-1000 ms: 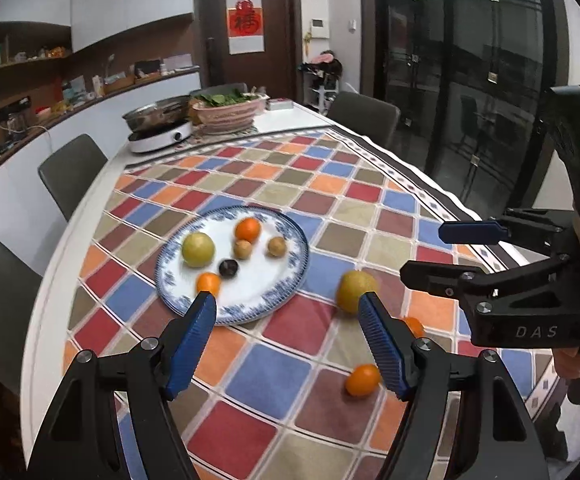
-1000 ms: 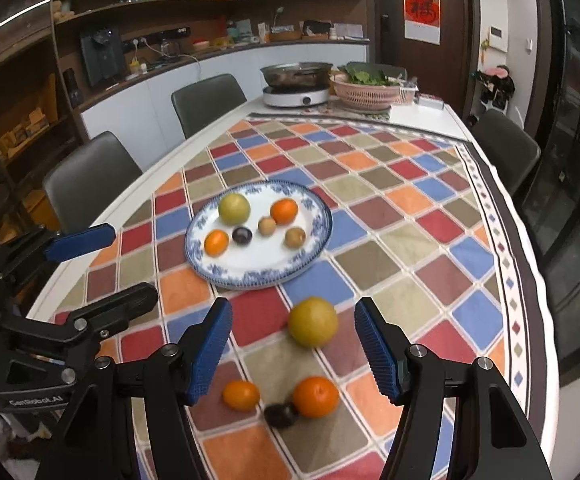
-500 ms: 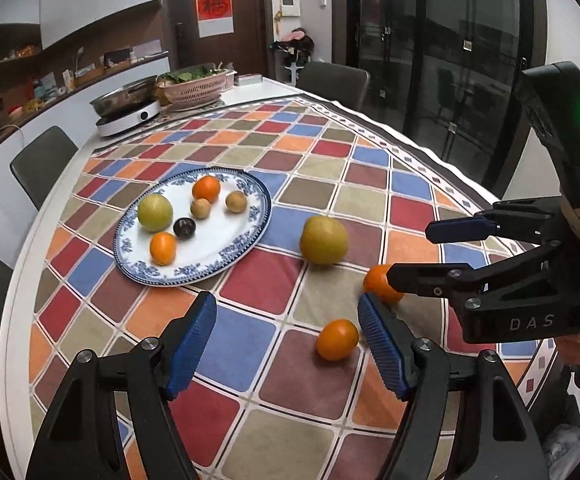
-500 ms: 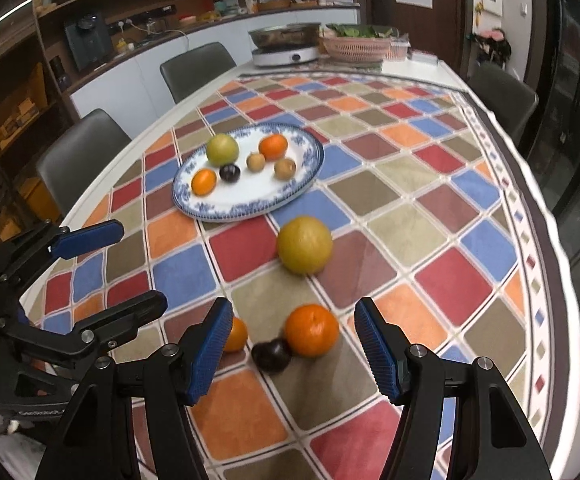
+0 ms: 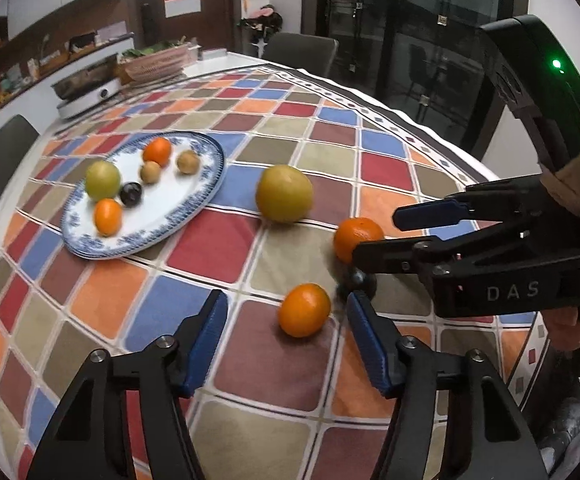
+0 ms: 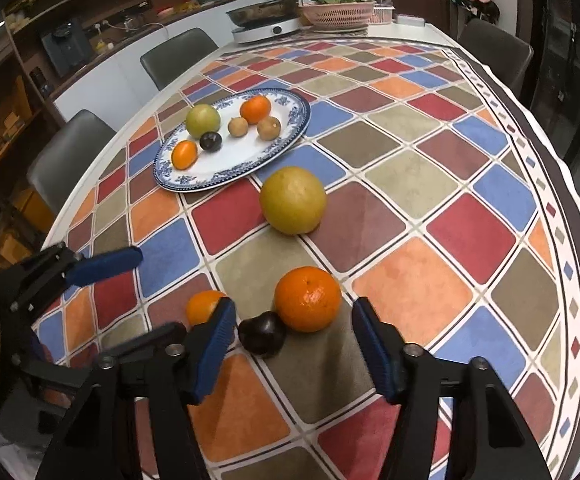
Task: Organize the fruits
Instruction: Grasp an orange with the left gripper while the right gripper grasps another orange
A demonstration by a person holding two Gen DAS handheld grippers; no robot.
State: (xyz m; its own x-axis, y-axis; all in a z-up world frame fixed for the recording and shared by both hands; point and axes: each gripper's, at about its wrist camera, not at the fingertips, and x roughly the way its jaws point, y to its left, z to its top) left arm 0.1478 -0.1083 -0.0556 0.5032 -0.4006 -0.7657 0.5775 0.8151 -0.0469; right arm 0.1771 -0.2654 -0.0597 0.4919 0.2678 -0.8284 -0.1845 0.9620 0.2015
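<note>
While four fruits lie loose on the checked worktop [image 6: 410,184], just beside the blue-patterned plate [image 6: 290,136] on its near side, both tools have just been closing part-way, yet each stands parted with its pads pressing on nothing. The left tool [image 5: 283,344] frames the small oval orange fruit [image 5: 304,310], which sits between its jaws untouched; the right tool [image 6: 294,344] frames the round orange [image 6: 308,298] and the dark plum [image 6: 261,338] that touches it. The large yellow-green citrus [image 6: 293,200] rests nearest the plate, and six fruits already lie on the plate. Judged by look, the small orange fruit is light, firm and smooth-skinned, likely to roll or squirt out of a pinch; a hold across its widest middle suits it. The round orange is probably heavier with a slightly yielding, dimpled peel, best taken at its equator, clear of the plum. The plum looks glossy and easily bruised. The plate, apparently ceramic, calls for gentle setting-down
</note>
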